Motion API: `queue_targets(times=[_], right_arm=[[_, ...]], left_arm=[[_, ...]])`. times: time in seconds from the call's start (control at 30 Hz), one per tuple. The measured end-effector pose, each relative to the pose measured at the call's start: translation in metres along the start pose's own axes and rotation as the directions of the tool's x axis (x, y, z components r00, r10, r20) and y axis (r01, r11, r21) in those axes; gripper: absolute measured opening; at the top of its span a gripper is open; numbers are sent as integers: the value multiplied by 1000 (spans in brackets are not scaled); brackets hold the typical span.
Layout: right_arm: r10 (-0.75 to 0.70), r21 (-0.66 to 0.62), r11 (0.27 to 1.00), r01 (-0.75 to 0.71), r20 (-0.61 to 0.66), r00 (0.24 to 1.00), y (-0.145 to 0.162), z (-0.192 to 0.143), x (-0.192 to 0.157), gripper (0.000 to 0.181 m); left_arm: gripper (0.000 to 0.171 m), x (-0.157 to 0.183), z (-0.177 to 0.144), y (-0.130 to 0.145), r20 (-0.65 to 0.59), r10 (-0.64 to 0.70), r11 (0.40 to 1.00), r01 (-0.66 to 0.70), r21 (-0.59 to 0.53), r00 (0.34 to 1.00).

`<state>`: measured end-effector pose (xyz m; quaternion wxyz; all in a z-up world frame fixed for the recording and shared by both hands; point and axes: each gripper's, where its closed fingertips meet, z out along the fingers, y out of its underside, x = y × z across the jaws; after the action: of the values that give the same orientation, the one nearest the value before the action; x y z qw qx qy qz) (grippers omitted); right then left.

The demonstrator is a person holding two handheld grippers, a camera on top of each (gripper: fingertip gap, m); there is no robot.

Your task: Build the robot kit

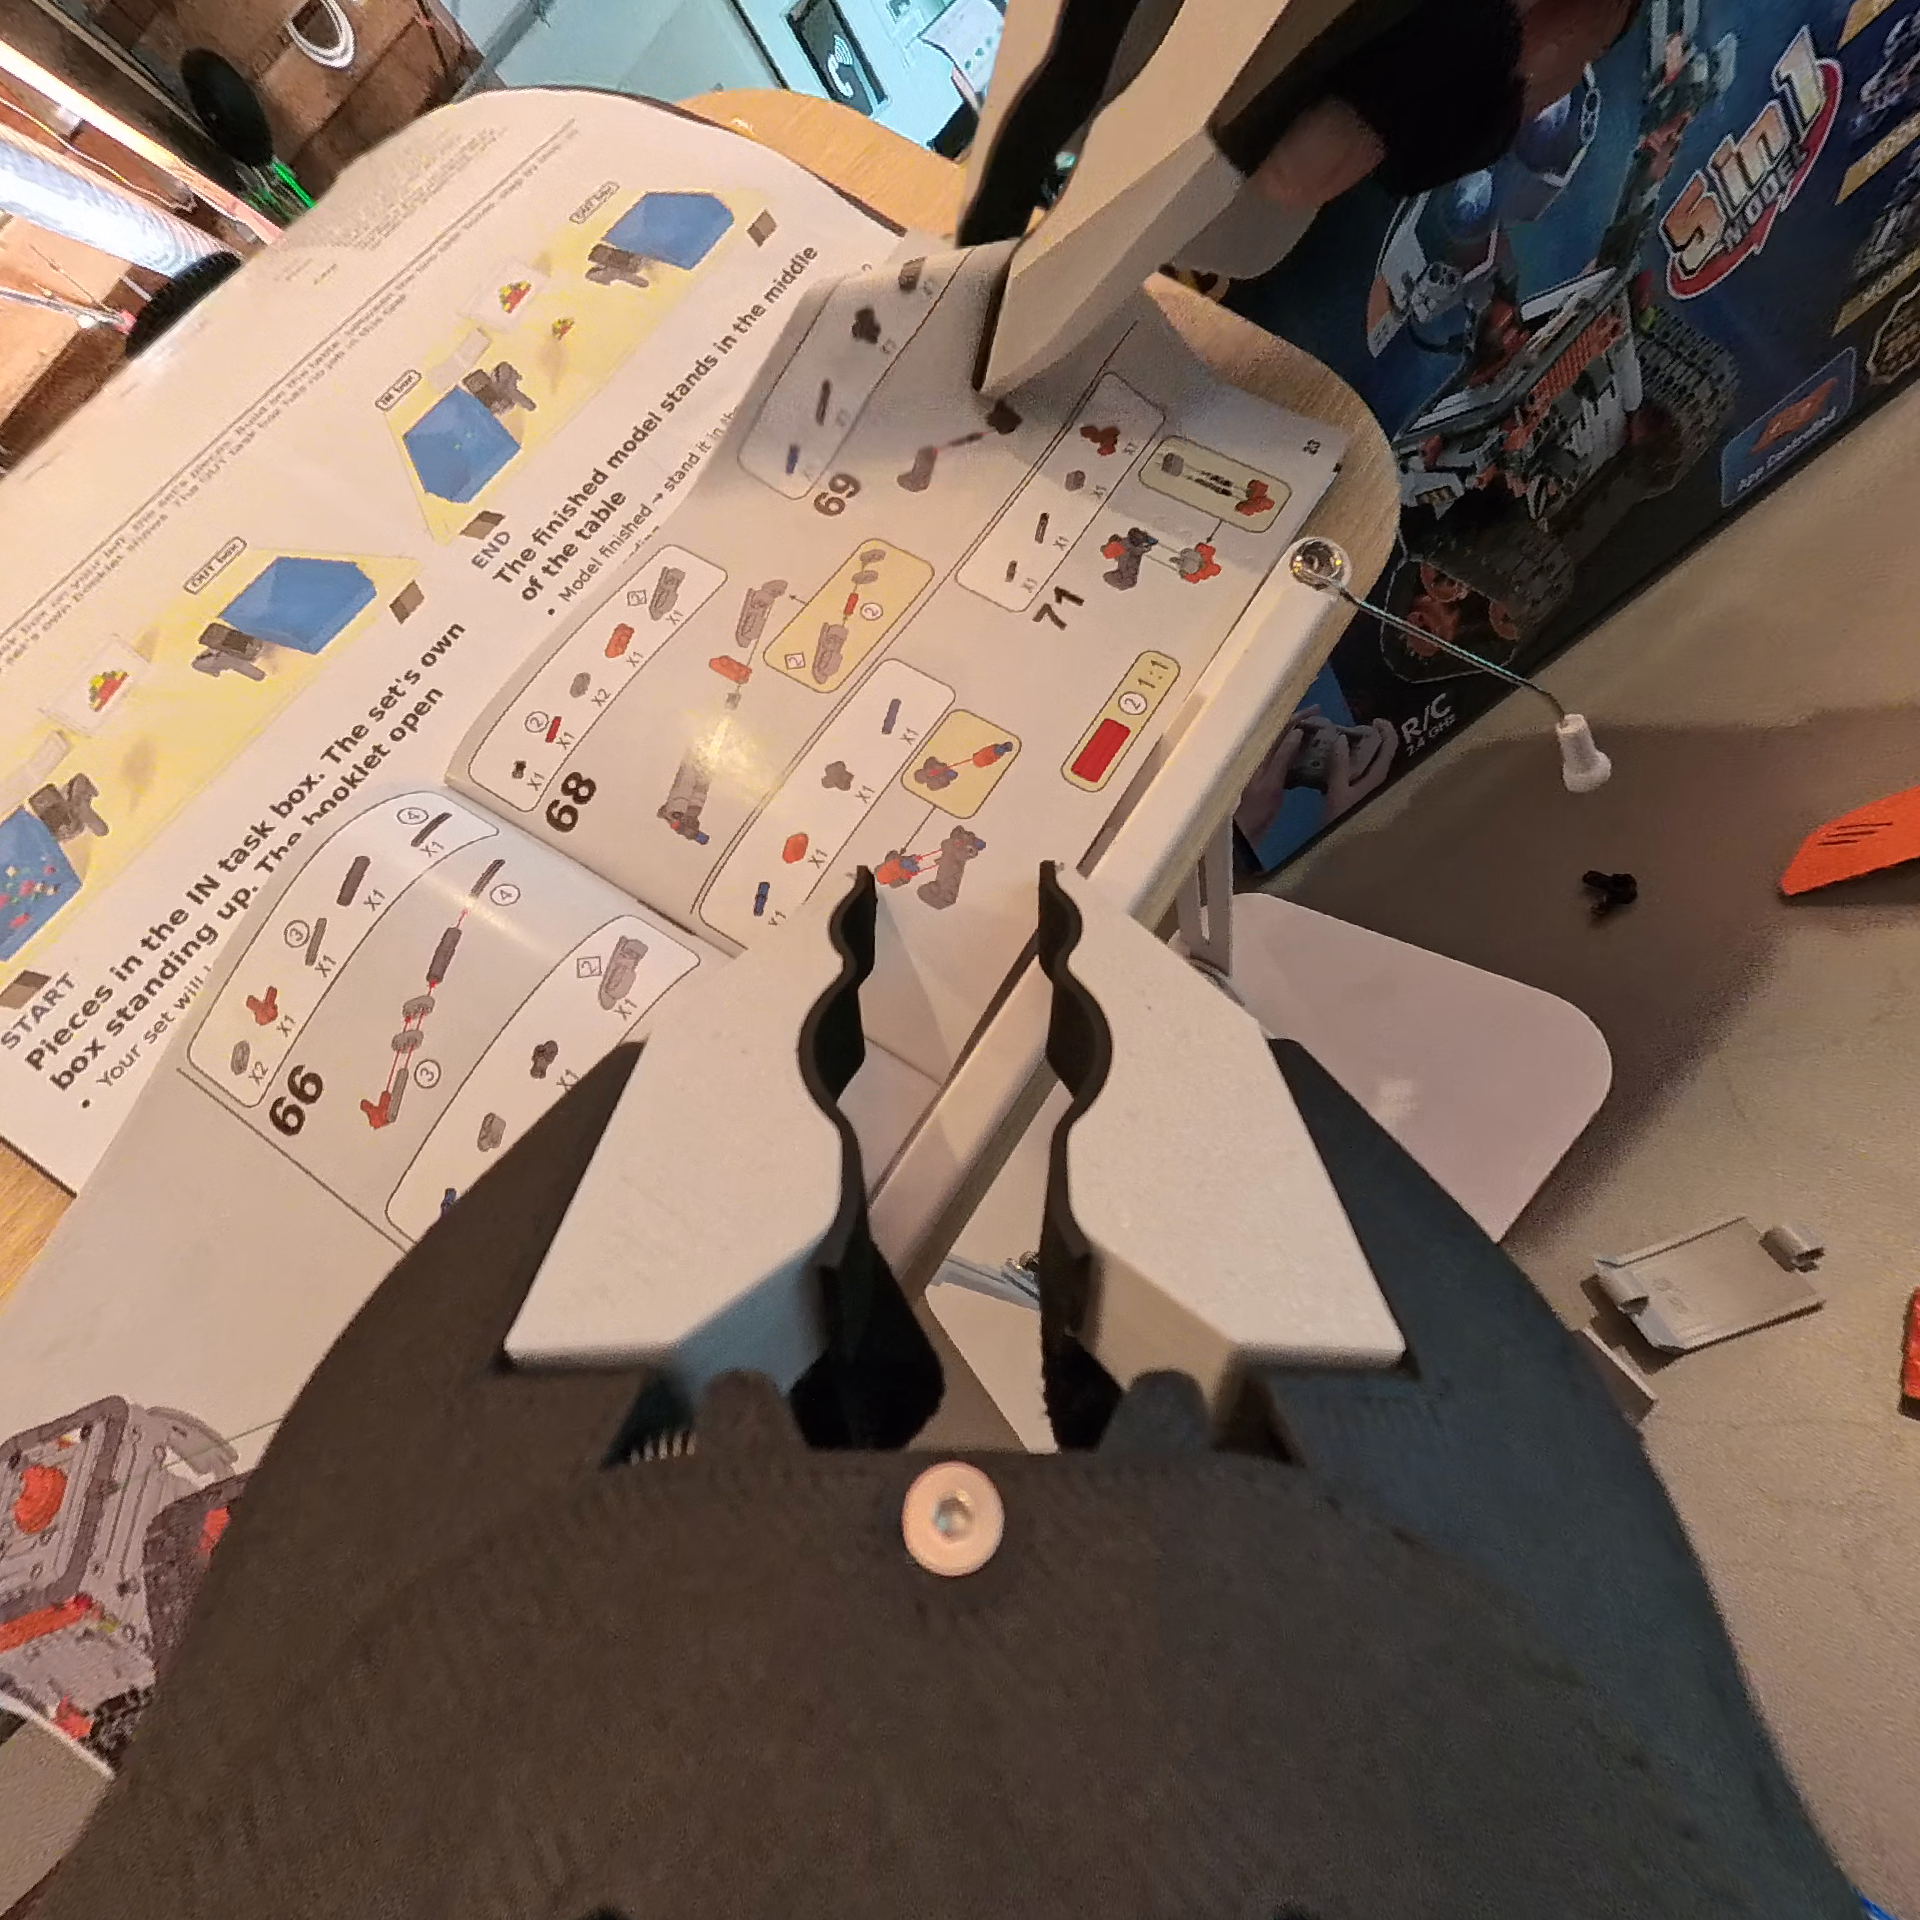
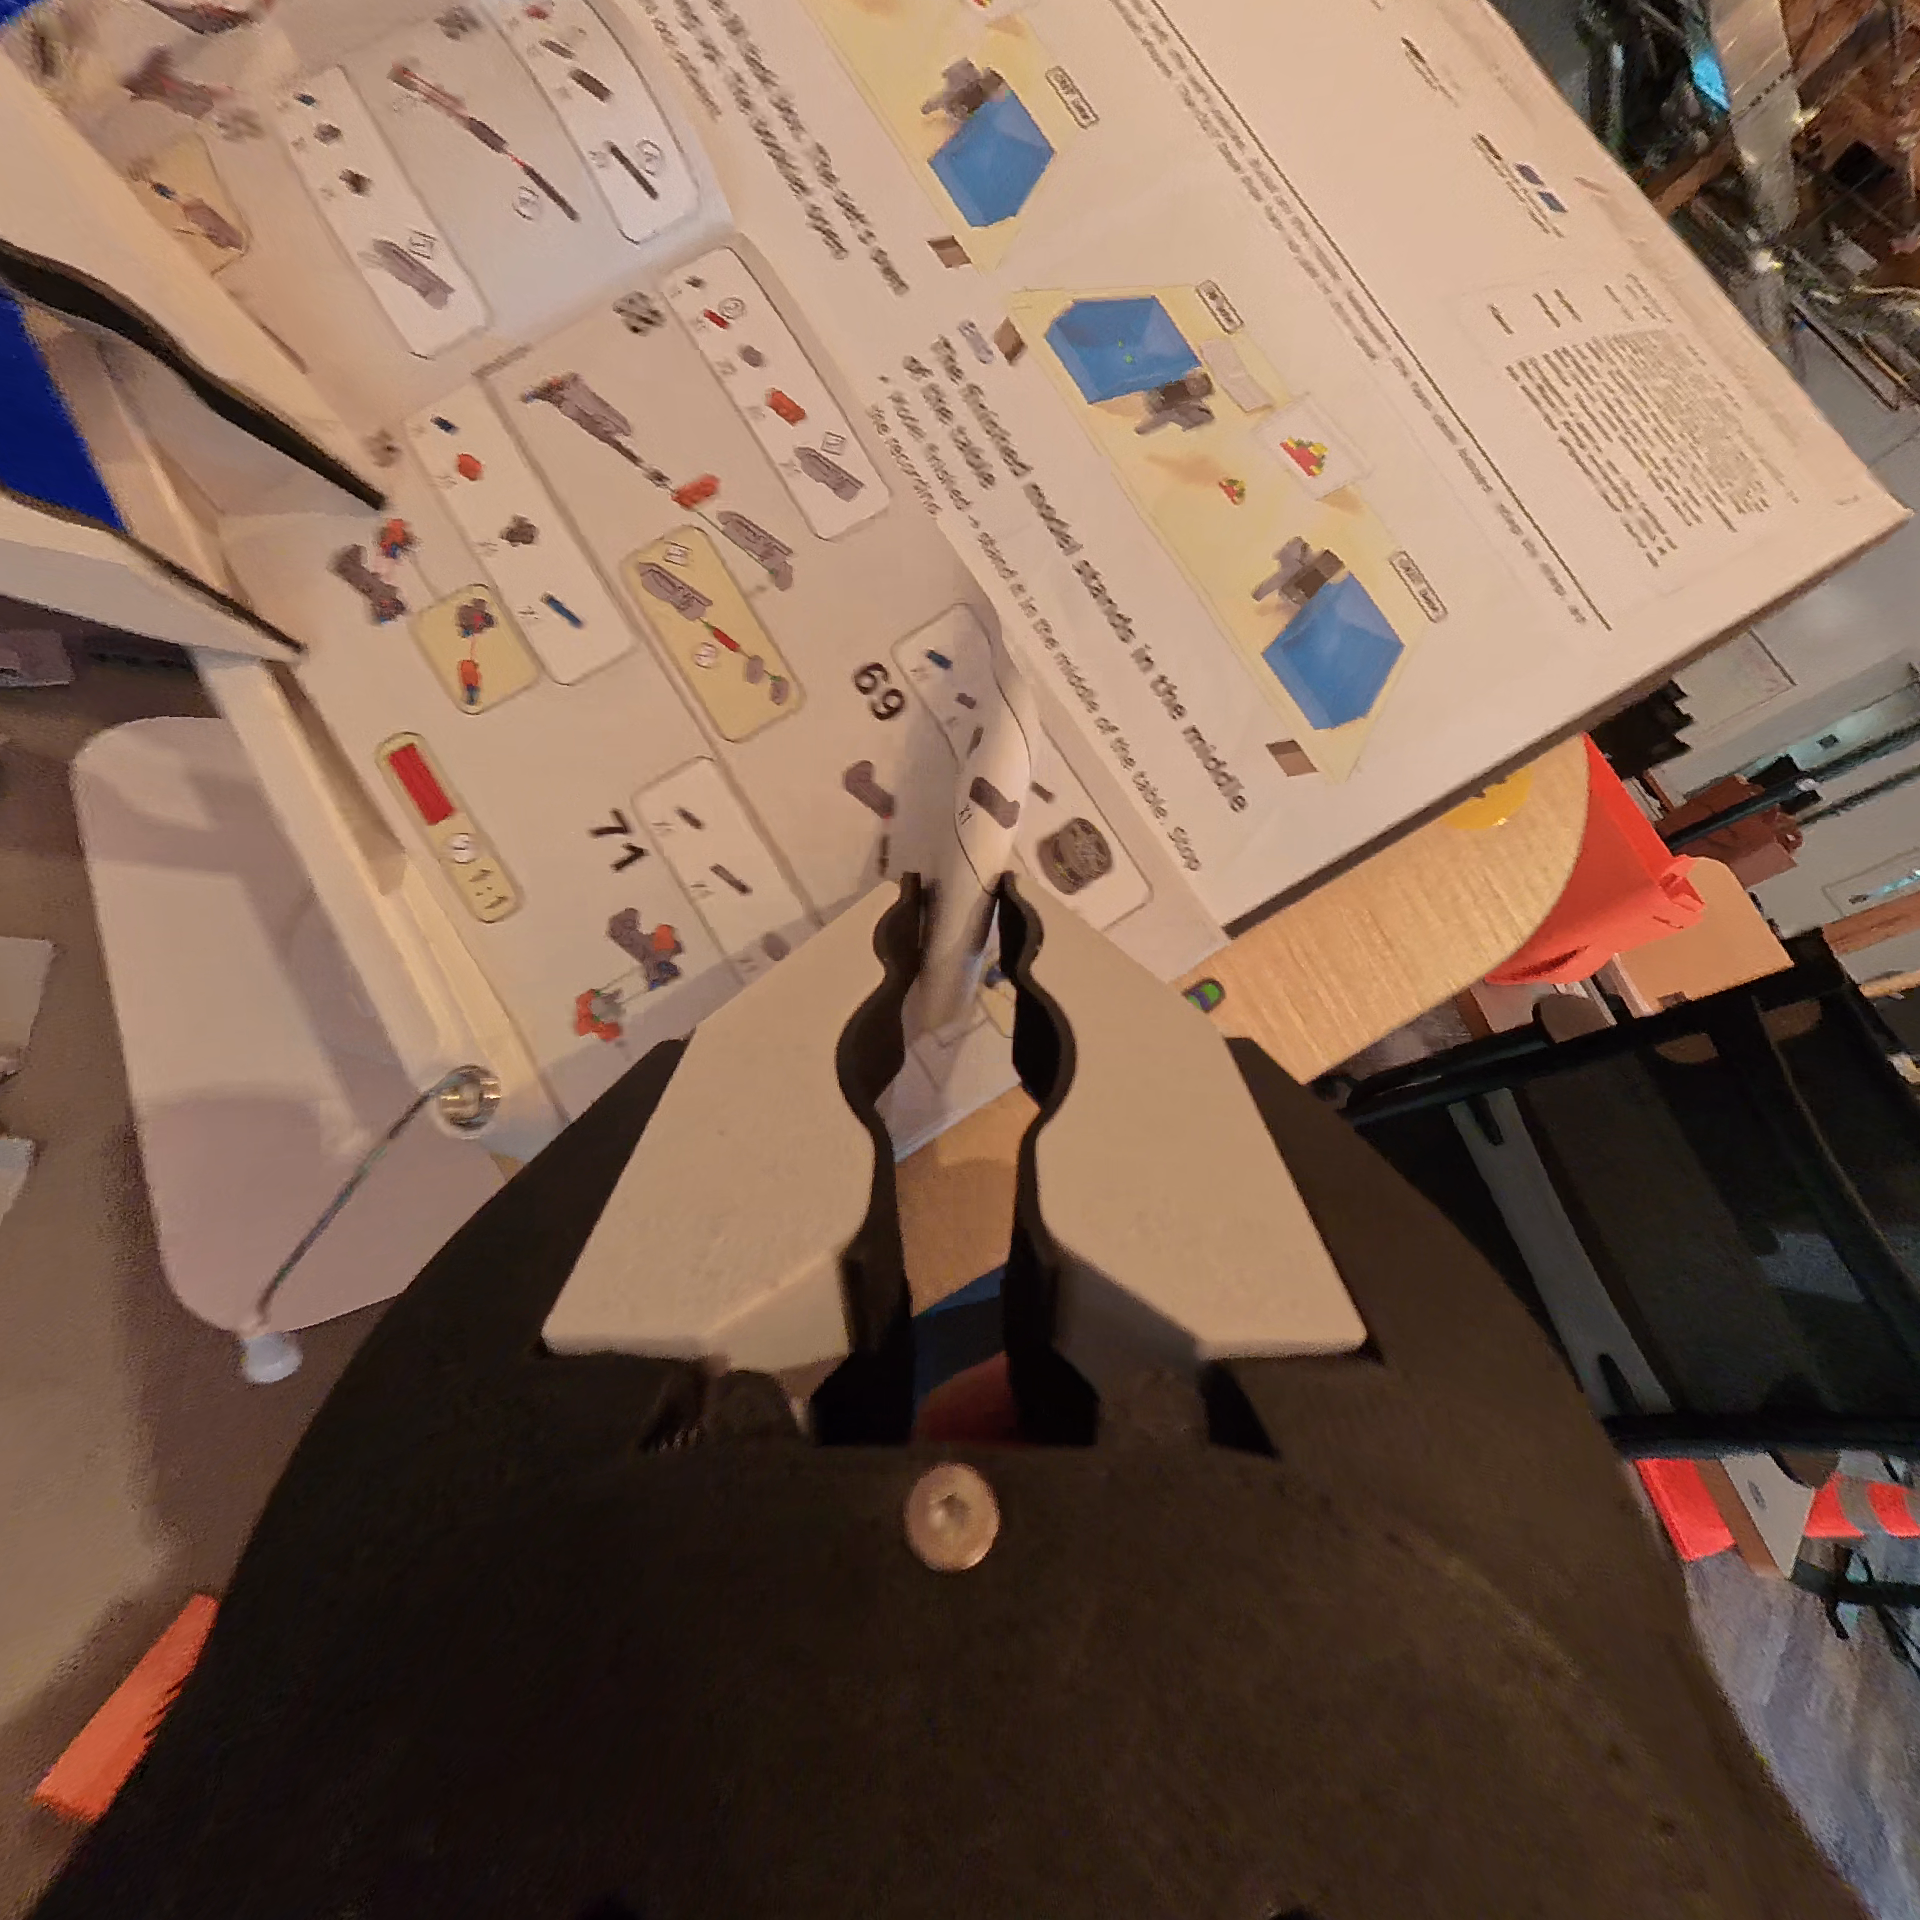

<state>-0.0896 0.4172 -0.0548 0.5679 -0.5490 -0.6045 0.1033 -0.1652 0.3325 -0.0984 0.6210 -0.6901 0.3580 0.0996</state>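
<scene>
Right claw (image 2: 956, 883) pinches a booklet page (image 2: 987, 790); left claw (image 1: 956, 883) gapes empty.

instruction booklet (image 1: 831, 665) lying open on a white stand (image 1: 1174, 831), pages showing numbered building steps with small part drawings. right gripper (image 2: 956, 883) pinching the corner of one page (image 2: 987, 810), which is curling up off the spread between its fingers. left gripper (image 1: 956, 883) hovering with jaws apart over the booklet's lower edge by the stand's rim, touching nothing clearly. a large printed sheet (image 1: 312, 436) with blue box pictures lying beneath the booklet.
</scene>
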Motion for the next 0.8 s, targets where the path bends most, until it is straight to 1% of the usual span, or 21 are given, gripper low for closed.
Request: queue_targets(times=[0.07, 0.1, 0.17, 0.23, 0.3, 0.37, 0.4, 0.5, 0.57, 0.63, 0.67, 0.73, 0.77, 0.8], right_arm=[[47, 20, 999, -48, 84, 995, -8, -6, -11, 3], [98, 35, 994, -103, 143, 985, -14, -10, -17, 1], [174, 39, 981, -191, 265, 948, -28, -17, -32, 1], [205, 59, 969, -239, 341, 917, -44, -23, -43, 1], [242, 79, 951, -300, 416, 877, -63, -27, -55, 2], [280, 92, 926, -366, 483, 829, -80, -30, -64, 7], [288, 108, 916, -385, 490, 823, -87, -29, -65, 12], [310, 139, 882, -451, 548, 777, -110, -30, -77, 12], [318, 146, 872, -467, 557, 768, -120, -27, -84, 14], [319, 141, 869, -474, 573, 755, -126, -23, -94, 11], [313, 145, 872, -468, 569, 761, -128, -20, -97, 12], [316, 144, 864, -482, 589, 743, -133, -19, -103, 15], [322, 157, 850, -502, 601, 732, -138, -20, -104, 16], [325, 169, 836, -522, 613, 720, -143, -21, -105, 19]], left_arm=[[30, 0, 0, -1, -1, 0, 1000, 0, 0, 1000], [34, 1, 0, -3, -4, -2, 1000, 2, 8, 1000], [40, 5, -2, -7, -16, -2, 1000, 2, 22, 1000], [41, 8, -5, -17, -34, -12, 998, 14, 62, 999], [43, 12, -10, -30, -74, -60, 991, 69, 116, 995], [48, 16, -18, -44, -139, -129, 973, 152, 171, 982], [51, 19, -23, -52, -186, -170, 958, 206, 199, 968], [60, 23, -36, -69, -304, -271, 907, 348, 236, 913], [63, 23, -40, -76, -331, -293, 888, 384, 254, 897], [64, 23, -40, -77, -332, -315, 879, 405, 251, 889], [65, 22, -40, -78, -339, -334, 866, 428, 257, 880], [69, 23, -41, -78, -381, -354, 849, 465, 251, 854], [73, 23, -42, -77, -402, -365, 840, 483, 247, 840], [73, 23, -44, -78, -430, -375, 826, 507, 247, 821]])
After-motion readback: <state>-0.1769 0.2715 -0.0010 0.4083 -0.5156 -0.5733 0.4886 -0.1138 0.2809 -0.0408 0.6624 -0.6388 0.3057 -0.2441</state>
